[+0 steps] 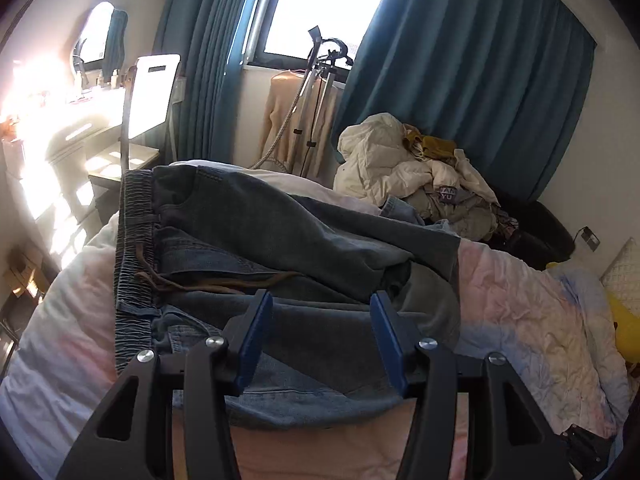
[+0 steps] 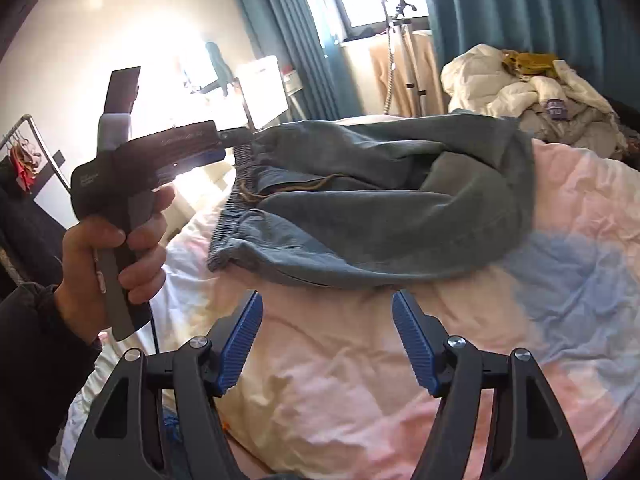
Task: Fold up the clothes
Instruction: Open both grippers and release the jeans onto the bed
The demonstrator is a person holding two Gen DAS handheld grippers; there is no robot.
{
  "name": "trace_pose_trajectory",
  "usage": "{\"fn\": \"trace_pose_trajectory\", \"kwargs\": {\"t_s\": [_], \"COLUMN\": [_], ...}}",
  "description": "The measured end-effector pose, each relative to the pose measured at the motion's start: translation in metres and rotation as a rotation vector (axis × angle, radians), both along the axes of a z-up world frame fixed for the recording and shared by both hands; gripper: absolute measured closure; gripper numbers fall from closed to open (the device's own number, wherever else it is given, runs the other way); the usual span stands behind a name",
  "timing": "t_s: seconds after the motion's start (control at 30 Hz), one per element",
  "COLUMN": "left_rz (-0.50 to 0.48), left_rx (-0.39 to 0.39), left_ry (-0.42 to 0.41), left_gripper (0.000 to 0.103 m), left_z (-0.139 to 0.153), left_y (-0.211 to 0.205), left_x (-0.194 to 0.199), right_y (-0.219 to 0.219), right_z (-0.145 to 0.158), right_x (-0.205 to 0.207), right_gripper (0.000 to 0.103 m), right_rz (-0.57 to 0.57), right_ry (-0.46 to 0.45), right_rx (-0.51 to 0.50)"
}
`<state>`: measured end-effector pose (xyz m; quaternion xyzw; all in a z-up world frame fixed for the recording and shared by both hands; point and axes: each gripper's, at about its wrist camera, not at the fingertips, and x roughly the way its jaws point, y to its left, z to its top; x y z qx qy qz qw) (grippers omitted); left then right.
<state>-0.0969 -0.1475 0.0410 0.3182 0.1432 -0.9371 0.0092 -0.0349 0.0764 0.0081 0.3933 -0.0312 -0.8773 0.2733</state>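
In the left wrist view, the left gripper (image 1: 322, 300) hovers with its blue pads spread wide and empty above the folded blue jeans (image 1: 280, 248), which lie on the pastel quilt (image 1: 532, 312); a heap of clothes (image 1: 416, 172) sits beyond them. In the right wrist view, the right gripper (image 2: 327, 300) stands wide too, holding nothing, just short of the jeans' near edge, while the person's left hand (image 2: 116, 256) grips the other tool's handle.

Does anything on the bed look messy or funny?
Yes. The jeans are folded over, but unevenly: the layers don't line up and the brown drawstring trails loose across them. Behind them, a pile of clothes sits crumpled and unfolded by the curtain. Nothing looks torn or spilled.
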Motion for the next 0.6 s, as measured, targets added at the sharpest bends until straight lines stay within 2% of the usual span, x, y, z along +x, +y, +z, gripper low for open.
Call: {"fn": "trace_pose_trajectory", "kwargs": {"t_s": [0.27,0.6], "left_rz": [-0.154,-0.324], "left_rx": [-0.007,-0.141], "left_ry": [-0.06,-0.106], "left_gripper": [0.051,0.051], "left_z": [-0.043,-0.095], "left_y": [0.109,0.237], "left_x": [-0.029,-0.112], "right_y": [0.119,0.212], "right_z": [-0.027,-0.05], "right_x": [-0.017,-0.05], "right_gripper": [0.035,0.035], "right_rz": [-0.274,-0.514], "right_ry": [-0.041,-0.024], "right_rx": [0.005,0.026]}}
